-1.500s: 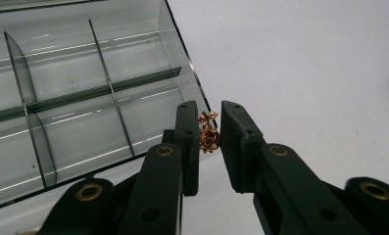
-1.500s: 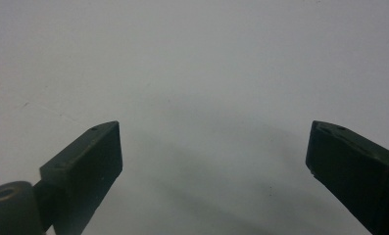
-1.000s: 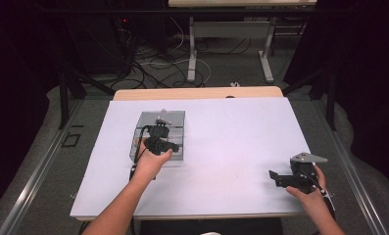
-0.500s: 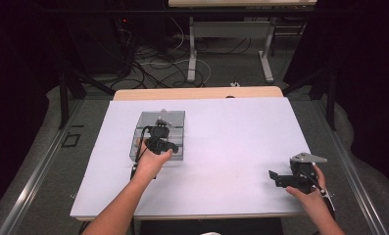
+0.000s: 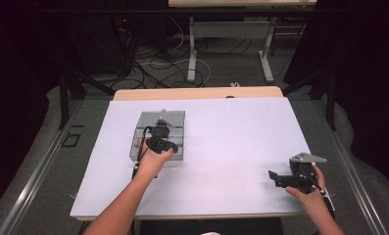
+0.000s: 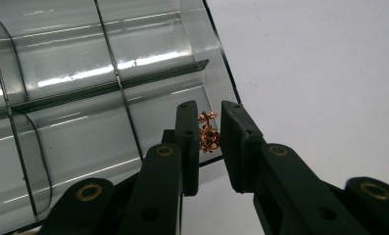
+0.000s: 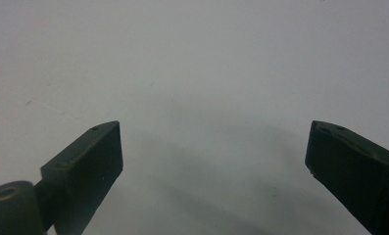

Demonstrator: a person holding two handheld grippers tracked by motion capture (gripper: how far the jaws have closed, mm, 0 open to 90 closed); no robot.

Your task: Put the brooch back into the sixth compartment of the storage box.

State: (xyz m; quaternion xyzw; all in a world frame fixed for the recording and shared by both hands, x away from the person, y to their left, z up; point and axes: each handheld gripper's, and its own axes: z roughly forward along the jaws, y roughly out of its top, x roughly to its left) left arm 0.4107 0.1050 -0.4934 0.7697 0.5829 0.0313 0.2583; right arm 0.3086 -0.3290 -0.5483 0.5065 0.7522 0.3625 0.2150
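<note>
Two hand-held grippers work over a white bench [image 5: 221,147], and the clear divided organizer box [image 5: 158,134] serves as the landmark. The left hand-held gripper [image 6: 209,134] sits at the box's near corner, jaws drawn narrow around a tiny gold rose-shaped trinket [image 6: 208,135]. Whether both jaws actually press it is hard to tell; a sliver of gap shows on one side. The right hand-held gripper [image 5: 280,177] rests well away from the box, near the bench's front edge, jaws spread wide and holding nothing.

Likeliest trouble, in my judgement: the trinket is small and irregular, so a light or off-centre pinch could let it twist and drop, either into the wrong compartment or onto the bench beside the box. Jaws could also knock the thin box wall.

From the high view the trinket is too small to find, and the box's contents stay unclear behind glare.
</note>
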